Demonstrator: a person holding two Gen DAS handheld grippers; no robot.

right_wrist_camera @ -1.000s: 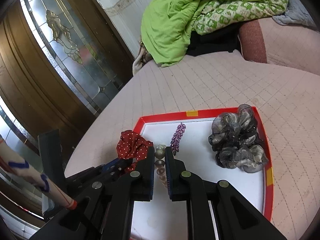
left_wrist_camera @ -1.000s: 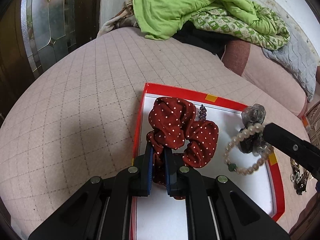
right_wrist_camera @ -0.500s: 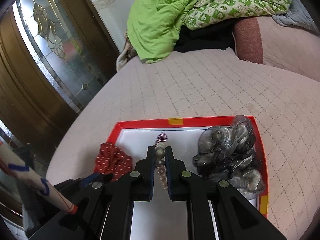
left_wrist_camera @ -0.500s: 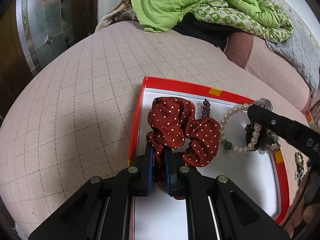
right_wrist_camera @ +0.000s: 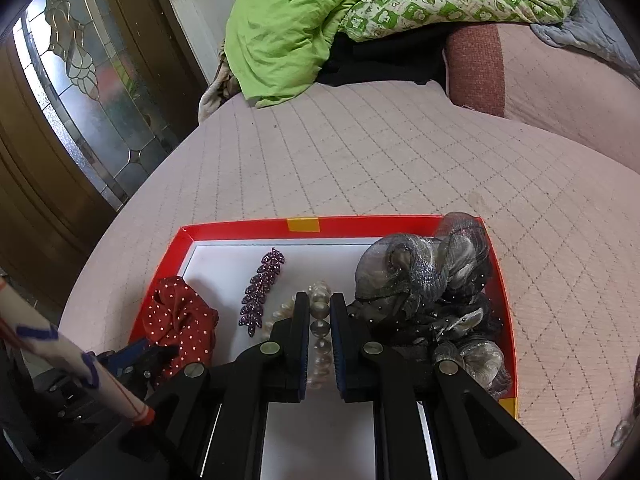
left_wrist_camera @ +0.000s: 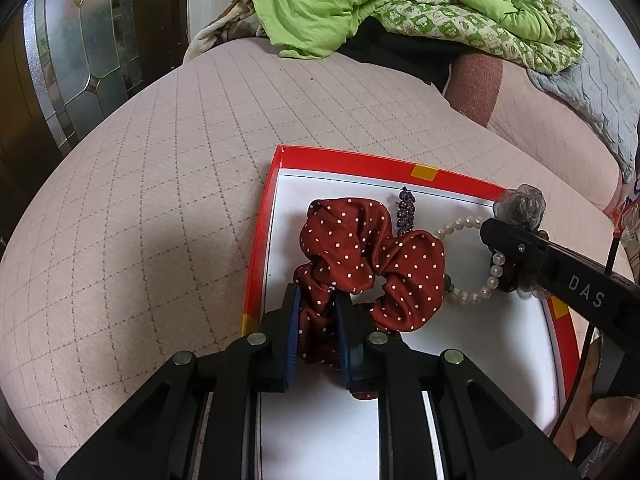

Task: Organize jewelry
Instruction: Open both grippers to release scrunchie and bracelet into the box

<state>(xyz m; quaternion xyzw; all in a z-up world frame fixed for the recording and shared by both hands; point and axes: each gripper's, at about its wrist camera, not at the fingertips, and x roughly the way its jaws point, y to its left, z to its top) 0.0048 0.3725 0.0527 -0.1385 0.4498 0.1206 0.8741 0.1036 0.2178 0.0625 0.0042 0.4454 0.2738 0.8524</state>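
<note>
The pearl bracelet [right_wrist_camera: 320, 332] sits pinched between the pads of my right tongs [right_wrist_camera: 319, 312], over the white floor of the red-rimmed tray [left_wrist_camera: 360, 162], its loop trailing toward the red polka-dot scrunchie [left_wrist_camera: 372, 252]; from the left-hand camera I see the same string curving out from under the right tongs' black finger, one dark green bead touching the scrunchie's edge; my left tongs [left_wrist_camera: 316, 308] have just been easing apart, with a fold of the red scrunchie between the blue pads, which seem to touch the cloth on both sides; that scrunchie lies in the tray's left part, close to the left rim; a purple leaf-shaped hair clip [right_wrist_camera: 262, 292] lies flat between it and the pearls; a grey gauzy scrunchie [right_wrist_camera: 432, 288] fills the tray's right side, touching my right tongs' outer finger; the tray rests on a pink quilted bedspread [right_wrist_camera: 360, 152], with a green quilt [right_wrist_camera: 304, 20] heaped at the far end.
</note>
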